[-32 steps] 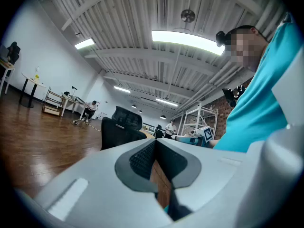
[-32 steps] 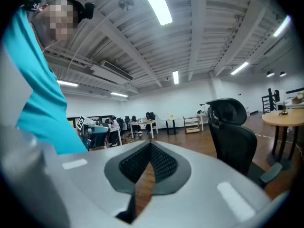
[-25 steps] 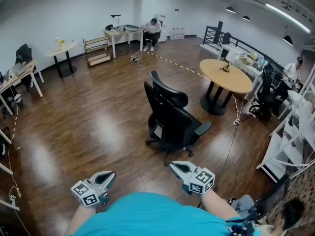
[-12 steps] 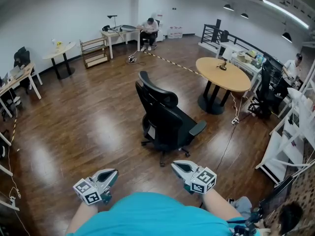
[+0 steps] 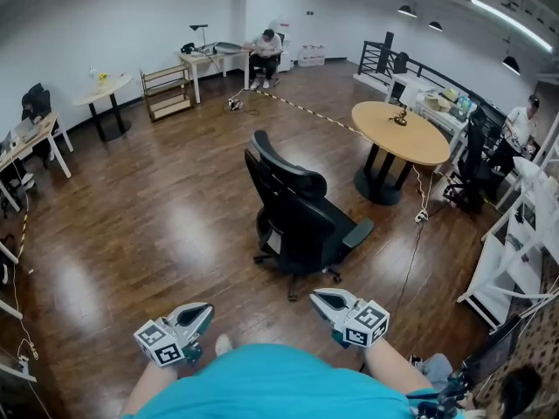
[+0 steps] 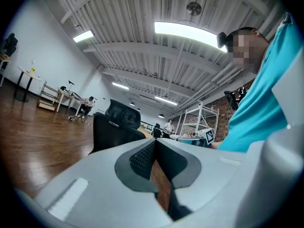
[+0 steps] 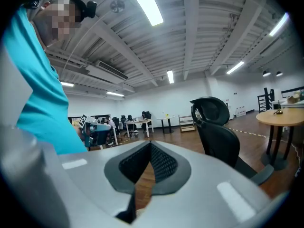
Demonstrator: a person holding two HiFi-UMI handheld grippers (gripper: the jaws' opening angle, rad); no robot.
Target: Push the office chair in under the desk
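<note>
Now both tongs pressed together, empty: left gripper [image 5: 199, 312] & right gripper [image 5: 321, 297] low by teal shirt [image 5: 279, 382]. Black high-backed office chair [image 5: 301, 216] stands ahead on dark wood floor [image 5: 131, 225], untouched, near round wooden table [image 5: 402, 133]

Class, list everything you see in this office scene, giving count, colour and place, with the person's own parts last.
Black mesh office chair: one, black, mid-floor, apart from every table.
Round wooden table: one, tan top on black base, right of the chair.
Small round table: one, pale, far left.
White desk: one, white, by the far wall.
White metal rack: one, white, right edge.
Left gripper: one, grey, shut, empty, bottom left.
Right gripper: one, grey, shut, empty, bottom right.
</note>
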